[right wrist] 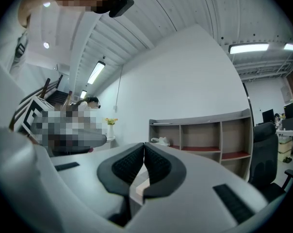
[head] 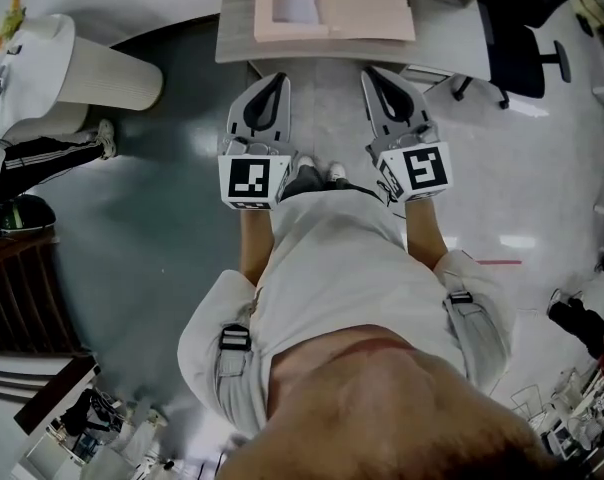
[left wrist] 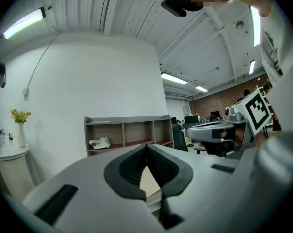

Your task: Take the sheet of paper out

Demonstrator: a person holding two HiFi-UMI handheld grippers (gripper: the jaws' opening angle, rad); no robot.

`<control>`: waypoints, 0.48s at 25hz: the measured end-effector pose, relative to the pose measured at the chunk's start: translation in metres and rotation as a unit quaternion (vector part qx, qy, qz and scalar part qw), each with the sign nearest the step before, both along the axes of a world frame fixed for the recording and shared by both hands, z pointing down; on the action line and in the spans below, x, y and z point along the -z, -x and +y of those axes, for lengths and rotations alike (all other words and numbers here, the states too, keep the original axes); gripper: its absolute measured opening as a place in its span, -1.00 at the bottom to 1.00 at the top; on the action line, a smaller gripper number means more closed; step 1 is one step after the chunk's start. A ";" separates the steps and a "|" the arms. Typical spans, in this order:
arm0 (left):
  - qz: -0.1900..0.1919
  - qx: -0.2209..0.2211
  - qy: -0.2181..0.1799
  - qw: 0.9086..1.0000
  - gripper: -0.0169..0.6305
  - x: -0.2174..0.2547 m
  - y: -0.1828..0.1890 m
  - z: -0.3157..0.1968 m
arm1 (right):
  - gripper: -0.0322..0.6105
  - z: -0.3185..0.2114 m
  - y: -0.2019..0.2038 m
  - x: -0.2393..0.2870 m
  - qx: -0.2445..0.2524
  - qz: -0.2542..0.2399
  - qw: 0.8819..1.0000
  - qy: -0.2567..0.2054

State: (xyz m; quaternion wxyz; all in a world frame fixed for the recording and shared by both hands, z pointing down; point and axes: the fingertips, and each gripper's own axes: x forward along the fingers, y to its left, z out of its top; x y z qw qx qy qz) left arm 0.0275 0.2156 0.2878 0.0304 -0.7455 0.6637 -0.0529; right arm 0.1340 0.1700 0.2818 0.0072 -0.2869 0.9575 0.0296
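Observation:
A pale pink folder (head: 367, 8) lies open on the grey desk (head: 452, 40) at the top of the head view, with a white sheet of paper (head: 294, 0) in its left half. My left gripper (head: 275, 76) and right gripper (head: 370, 70) are held side by side at chest height. They point level at the desk's near edge, short of the folder. Both are shut with nothing between the pads. In the left gripper view the jaws (left wrist: 147, 147) meet at the tip, with a strip of the folder (left wrist: 149, 181) showing below. The right gripper view shows the same closed jaws (right wrist: 144, 144).
A black office chair (head: 517, 53) stands right of the desk. A white round pedestal table (head: 102, 73) with a flower vase (left wrist: 20, 125) is at the left. An open shelf unit (left wrist: 127, 135) lines the far wall. Another person's legs (head: 52, 153) and dark stairs (head: 22, 288) are at the far left.

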 end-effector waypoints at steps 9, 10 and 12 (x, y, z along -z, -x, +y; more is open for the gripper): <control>0.003 -0.004 -0.002 1.000 -0.88 -0.004 0.012 -0.023 | -0.84 -0.020 0.014 -0.003 0.001 0.002 1.000 0.000; 0.003 -0.005 -0.002 1.000 -0.88 -0.004 0.014 -0.027 | -0.84 -0.024 0.017 -0.004 0.000 0.003 1.000 0.001; 0.004 -0.009 -0.002 1.000 -0.88 -0.005 0.019 -0.036 | -0.84 -0.031 0.022 -0.005 -0.001 0.005 1.000 0.001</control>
